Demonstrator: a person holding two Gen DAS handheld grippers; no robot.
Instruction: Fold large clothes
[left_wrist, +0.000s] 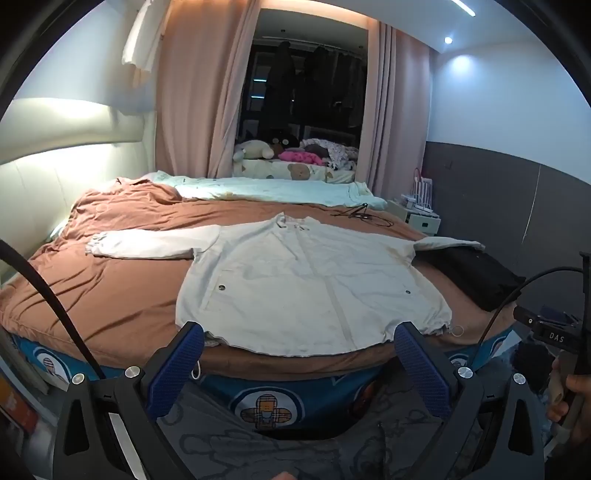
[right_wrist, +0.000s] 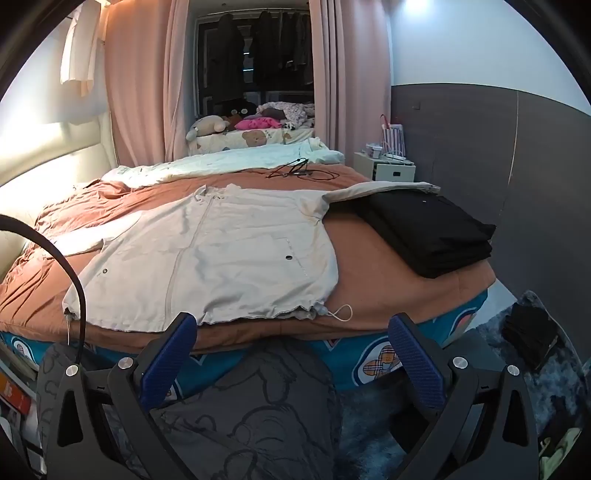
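A large cream jacket lies spread flat, front up, on the brown bedspread, hem toward me, sleeves out to both sides. It also shows in the right wrist view. Its right sleeve rests over a folded black garment. My left gripper is open and empty, just short of the hem at the bed's near edge. My right gripper is open and empty, below the hem's right corner and its drawstring.
The folded black stack sits at the bed's right front corner. A pale duvet and black cables lie at the far side. A white nightstand stands by the grey wall. The person's grey-trousered legs are below.
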